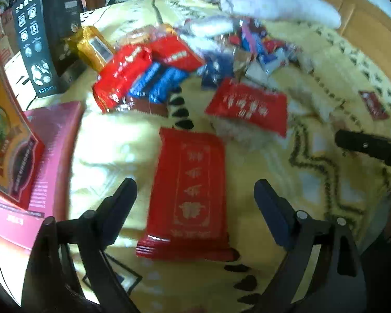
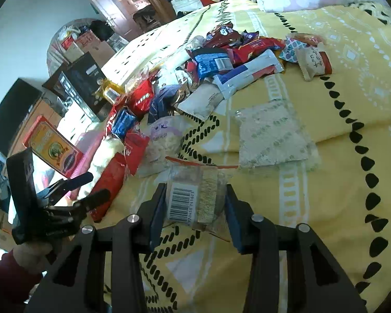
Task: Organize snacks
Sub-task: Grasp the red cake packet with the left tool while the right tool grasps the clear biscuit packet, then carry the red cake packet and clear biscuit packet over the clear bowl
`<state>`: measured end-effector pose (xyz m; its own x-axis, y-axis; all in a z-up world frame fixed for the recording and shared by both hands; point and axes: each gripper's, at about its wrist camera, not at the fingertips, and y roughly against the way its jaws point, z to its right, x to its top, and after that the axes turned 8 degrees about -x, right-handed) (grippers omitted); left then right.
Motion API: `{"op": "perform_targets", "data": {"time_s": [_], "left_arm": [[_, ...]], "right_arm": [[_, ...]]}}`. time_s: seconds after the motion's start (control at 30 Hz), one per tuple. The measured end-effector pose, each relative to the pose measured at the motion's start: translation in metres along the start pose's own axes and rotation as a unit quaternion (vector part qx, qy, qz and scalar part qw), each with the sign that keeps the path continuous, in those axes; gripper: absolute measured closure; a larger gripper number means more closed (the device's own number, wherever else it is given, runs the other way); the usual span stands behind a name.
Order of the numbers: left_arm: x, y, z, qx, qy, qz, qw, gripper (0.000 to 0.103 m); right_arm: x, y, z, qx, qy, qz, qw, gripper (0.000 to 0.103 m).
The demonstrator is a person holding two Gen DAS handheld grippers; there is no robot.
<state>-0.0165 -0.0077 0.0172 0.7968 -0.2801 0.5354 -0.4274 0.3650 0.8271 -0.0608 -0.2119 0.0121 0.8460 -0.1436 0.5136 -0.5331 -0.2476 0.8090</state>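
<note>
A long red snack packet (image 1: 190, 203) lies flat on the yellow patterned bedspread (image 1: 260, 234). My left gripper (image 1: 194, 184) stands open astride it, one finger on each side, and neither pad touches the wrapper. My right gripper (image 2: 194, 195) is shut on a clear packet with a white barcode label (image 2: 193, 198), held just above the bedspread (image 2: 325, 182). The left gripper (image 2: 88, 190) also shows at the left of the right wrist view, over red packets. A mixed pile of snacks (image 2: 221, 57) lies further up the bed.
Red and blue packets (image 1: 143, 75) lie heaped ahead, with another red packet (image 1: 247, 107) to the right. A pink box (image 1: 52, 143), an orange box (image 1: 2, 130) and a dark box (image 1: 44, 39) stand at the left. A pale flat packet (image 2: 271, 135) lies ahead of the right gripper.
</note>
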Motion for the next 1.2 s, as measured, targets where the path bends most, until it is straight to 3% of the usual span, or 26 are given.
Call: {"op": "perform_targets", "data": {"time_s": [0.07, 0.1, 0.17, 0.2, 0.23, 0.27, 0.5, 0.8, 1.03, 1.2], "left_arm": [[-0.003, -0.013, -0.004, 0.032, -0.004, 0.001, 0.9995, 0.011], [-0.003, -0.016, -0.007, 0.031, 0.005, 0.001, 0.9995, 0.011], [-0.004, -0.014, -0.012, 0.031, 0.022, 0.014, 0.9992, 0.02], [-0.003, -0.014, -0.013, 0.034, 0.022, 0.015, 0.9991, 0.028], [-0.001, -0.013, -0.014, 0.037, 0.024, 0.018, 0.9989, 0.045], [0.0, -0.012, -0.016, 0.041, 0.028, 0.021, 0.9985, 0.051], [0.0, 0.007, -0.015, 0.022, 0.03, 0.033, 0.9988, 0.051], [0.039, 0.094, 0.004, 0.019, 0.008, 0.124, 0.992, 0.051], [0.058, 0.183, -0.025, 0.068, 0.03, 0.212, 0.9743, 0.051], [0.056, 0.24, -0.076, 0.125, 0.07, 0.253, 0.9568, 0.051]], "right_arm": [[-0.003, -0.008, -0.001, -0.003, 0.005, -0.013, 1.0, 0.055], [-0.005, -0.013, -0.002, -0.006, 0.006, -0.021, 1.0, 0.055], [-0.008, -0.016, -0.002, -0.011, 0.007, -0.022, 1.0, 0.055], [-0.009, -0.016, -0.003, -0.013, 0.01, -0.02, 1.0, 0.055], [-0.01, -0.017, -0.003, -0.014, 0.011, -0.019, 1.0, 0.054], [-0.01, -0.017, -0.003, -0.014, 0.012, -0.019, 1.0, 0.054], [-0.012, -0.004, -0.007, -0.017, 0.018, 0.001, 1.0, 0.058], [0.016, 0.05, -0.036, -0.024, 0.045, 0.068, 0.996, 0.058], [0.059, 0.092, -0.091, -0.02, 0.098, 0.127, 0.987, 0.058], [0.092, 0.116, -0.15, 0.009, 0.136, 0.167, 0.976, 0.058]]}}
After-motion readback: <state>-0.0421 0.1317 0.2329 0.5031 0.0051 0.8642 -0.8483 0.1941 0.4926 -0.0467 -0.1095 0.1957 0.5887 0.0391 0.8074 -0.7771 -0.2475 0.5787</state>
